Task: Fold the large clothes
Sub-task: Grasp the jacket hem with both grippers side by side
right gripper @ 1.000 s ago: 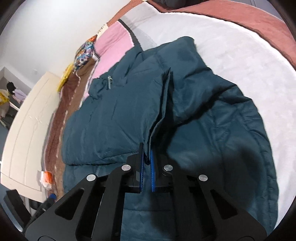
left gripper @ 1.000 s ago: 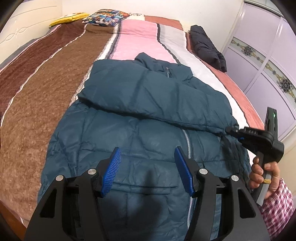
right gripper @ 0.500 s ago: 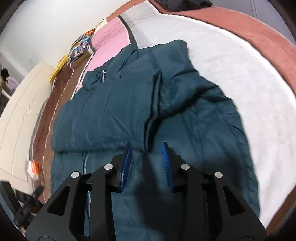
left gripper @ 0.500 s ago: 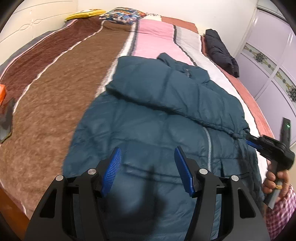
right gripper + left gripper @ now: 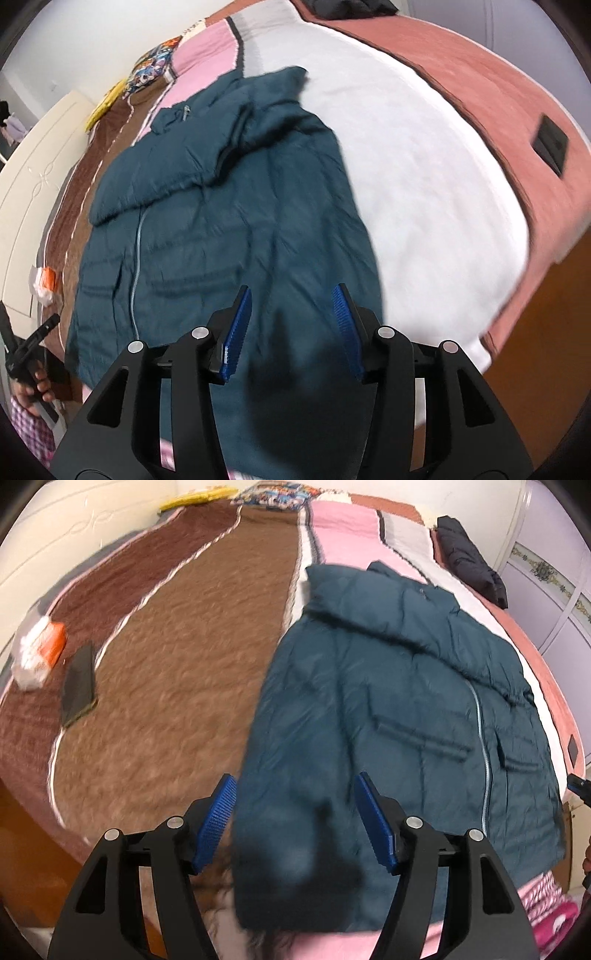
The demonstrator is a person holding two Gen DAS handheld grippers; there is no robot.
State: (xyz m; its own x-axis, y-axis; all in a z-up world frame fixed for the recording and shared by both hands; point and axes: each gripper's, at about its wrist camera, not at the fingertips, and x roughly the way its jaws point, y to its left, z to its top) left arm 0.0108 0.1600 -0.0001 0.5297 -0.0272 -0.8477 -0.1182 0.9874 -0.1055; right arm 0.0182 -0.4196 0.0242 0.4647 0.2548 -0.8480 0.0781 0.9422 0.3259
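**Operator:** Two claws are in my views, and both stand apart with nothing pinched. The left claw [image 5: 295, 819] is spreading wider above the near left corner of the teal puffer jacket [image 5: 399, 701]; its blue pads [image 5: 216, 819] hang clear of the fabric. The right claw [image 5: 291, 332] is opening too, over the jacket's near right part, and only cloth lies below the gap, not gripped.

**Partner:** Where does the jacket lie?

**Operator:** Flat on the bed, front up, zip [image 5: 485, 760] closed, collar at the far end and hem toward me. Its sleeves are folded across the chest; one sleeve [image 5: 155, 177] lies as a band over the upper body. It rests on the striped blanket [image 5: 166, 672], across the brown, pink and white bands, with the hem reaching the near edge of the bed.

**Partner:** What else is on the bed?

**Operator:** A dark folded garment [image 5: 469, 565] at the far right, well apart from the jacket. Pillows [image 5: 277, 496] at the far end. On the left, an orange-and-white pack [image 5: 38, 653] with a flat dark object [image 5: 79, 686] just beside it. A small black square [image 5: 550, 144] sits on the pink-brown strip at the right. In the right claw's view, a hand [image 5: 33, 384] grips the other tool at the left edge, beside a checked sleeve [image 5: 26, 424]. Both views are motion-blurred.
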